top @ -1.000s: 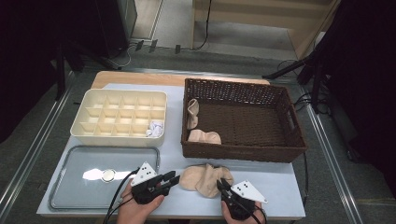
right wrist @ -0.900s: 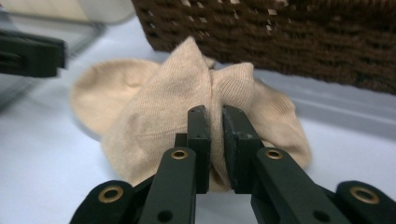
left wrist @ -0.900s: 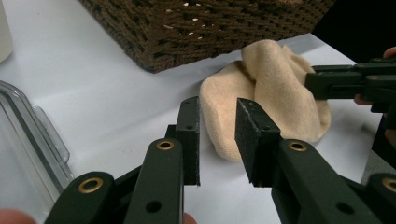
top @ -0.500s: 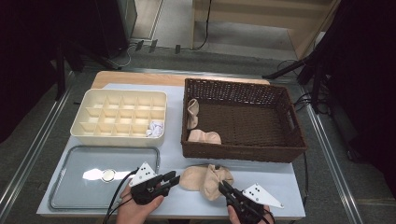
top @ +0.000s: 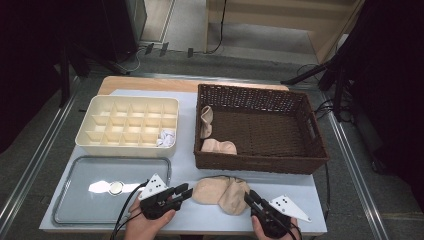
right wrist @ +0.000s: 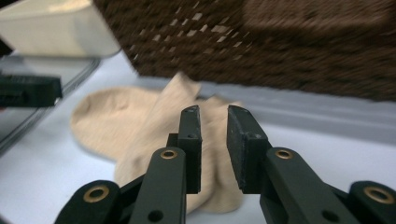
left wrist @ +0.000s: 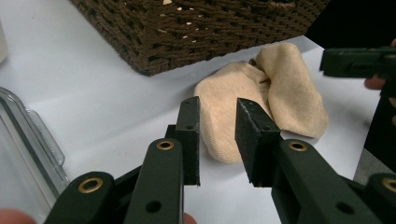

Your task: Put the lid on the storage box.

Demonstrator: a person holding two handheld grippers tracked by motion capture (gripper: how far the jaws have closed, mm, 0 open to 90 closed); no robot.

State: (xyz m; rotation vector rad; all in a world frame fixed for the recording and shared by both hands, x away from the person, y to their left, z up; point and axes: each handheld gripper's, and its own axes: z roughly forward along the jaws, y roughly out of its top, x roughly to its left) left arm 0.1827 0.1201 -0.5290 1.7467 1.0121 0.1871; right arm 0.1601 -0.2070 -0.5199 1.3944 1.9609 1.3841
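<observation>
I have the beige socks (top: 221, 193) lying loose on the desk (top: 305, 187) just in front of the wicker basket (top: 260, 165), one partly over the other, and neither is gripped yet. My left tongs (top: 183, 193) sit just left of the socks, jaws parted with a small gap and nothing between them; in the left gripper view the toe of the nearer sock lies just beyond the tips. My right tongs (top: 250, 197) are at the socks' right edge, likewise released, the jaws a little apart above the fabric in the right gripper view. I judge the work to be early or midway: whether it is pairing them or stowing them, the pick-up is still to come. Inside the basket two more beige socks (top: 218, 146) rest against its left wall, one lying flat and one propped up; the rest of it is bare. Left of the basket, the cream divider box (top: 127, 142) holds one small white bundle (top: 167, 137) in its nearest right cell. In front of that box, the clear tray (top: 75, 175) carries a small round thing (top: 116, 187) I cannot identify.
</observation>
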